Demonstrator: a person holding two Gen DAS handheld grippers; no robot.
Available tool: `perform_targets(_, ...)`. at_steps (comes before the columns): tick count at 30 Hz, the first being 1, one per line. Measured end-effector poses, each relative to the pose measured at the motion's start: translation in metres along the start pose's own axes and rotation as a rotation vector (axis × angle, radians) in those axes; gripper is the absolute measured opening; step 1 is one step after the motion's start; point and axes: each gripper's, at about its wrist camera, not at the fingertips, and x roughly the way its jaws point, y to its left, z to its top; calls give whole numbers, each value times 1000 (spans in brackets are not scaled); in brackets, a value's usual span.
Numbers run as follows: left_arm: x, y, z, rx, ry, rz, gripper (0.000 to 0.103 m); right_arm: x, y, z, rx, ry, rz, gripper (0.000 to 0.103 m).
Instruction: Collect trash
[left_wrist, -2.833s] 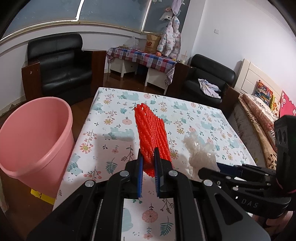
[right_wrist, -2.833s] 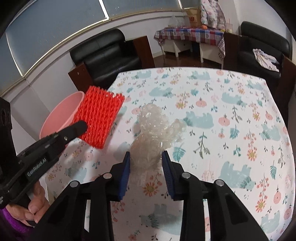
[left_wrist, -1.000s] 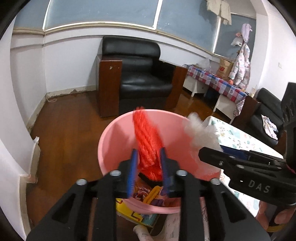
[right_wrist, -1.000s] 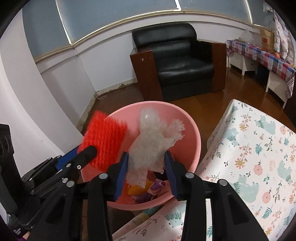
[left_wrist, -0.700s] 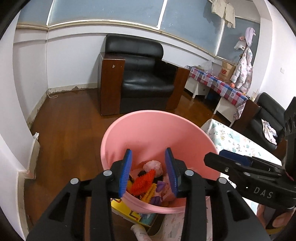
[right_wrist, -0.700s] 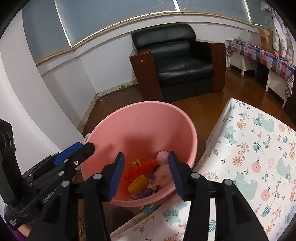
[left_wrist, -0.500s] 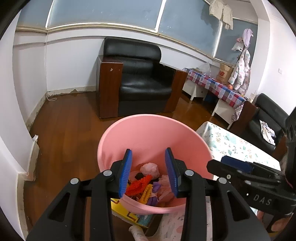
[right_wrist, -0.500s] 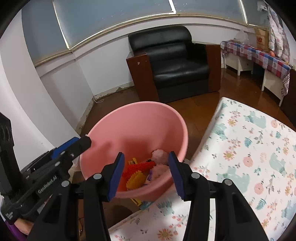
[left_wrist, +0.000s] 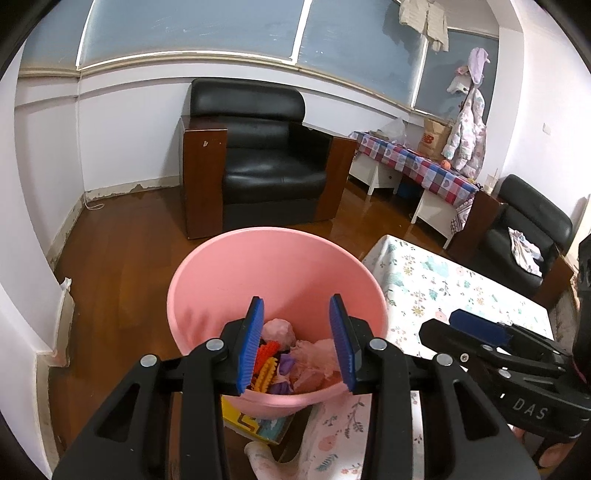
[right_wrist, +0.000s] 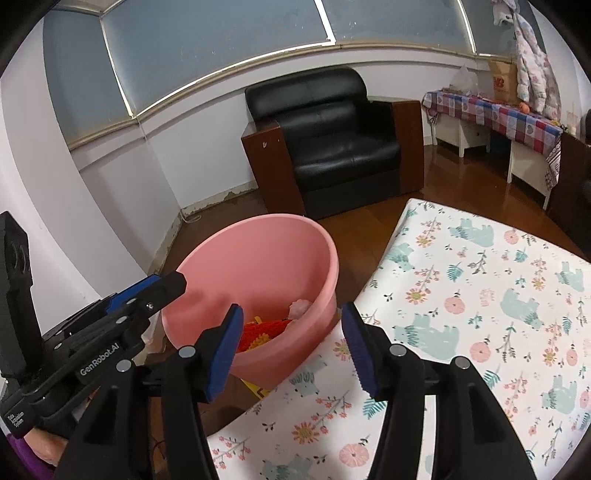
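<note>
A pink bucket (left_wrist: 229, 273) stands on the floor beside the table and also shows in the right wrist view (right_wrist: 266, 258). Inside lie the red foam net (left_wrist: 266, 350), crumpled clear wrap (left_wrist: 314, 354) and other colourful scraps; the red net also shows in the right wrist view (right_wrist: 264, 328). My left gripper (left_wrist: 297, 343) is open and empty above the bucket's near rim. My right gripper (right_wrist: 291, 347) is open and empty, over the gap between bucket and table. Each gripper appears in the other's view, the left (right_wrist: 147, 291) and the right (left_wrist: 476, 326).
The table with the floral bear cloth (right_wrist: 480, 295) lies to the right; its corner shows in the left wrist view (left_wrist: 424, 288). A black armchair (left_wrist: 258, 162) stands behind the bucket on the wooden floor. A yellow book (left_wrist: 255, 424) lies under the bucket. A second armchair (left_wrist: 524, 236) is far right.
Both grippers opened over the bucket and dropped the red net and the clear wrap into it. Since then both have drawn back and up, the right one swinging toward the table.
</note>
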Motion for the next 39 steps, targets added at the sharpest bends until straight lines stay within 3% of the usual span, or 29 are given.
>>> perform_targets(25, -9, -61, -13, 99, 53, -88, 37, -74, -23, -31, 7, -150, -151, 68)
perform_targets(26, -9, -63, -14, 100, 59, -95, 39, -77, -25, -33, 12, -153, -157, 68)
perform_targets(27, -9, -65, -15, 103, 62, -100, 49, -78, -26, -33, 15, -155, -161, 68)
perform_targets(29, -10, -67, -15, 106, 59, -102, 53, -82, -28, -36, 22, -159, -169, 70)
perform_targets(39, -17, -85, -18, 144, 51, -118, 53, -97, -45, -46, 68, -168, -196, 71)
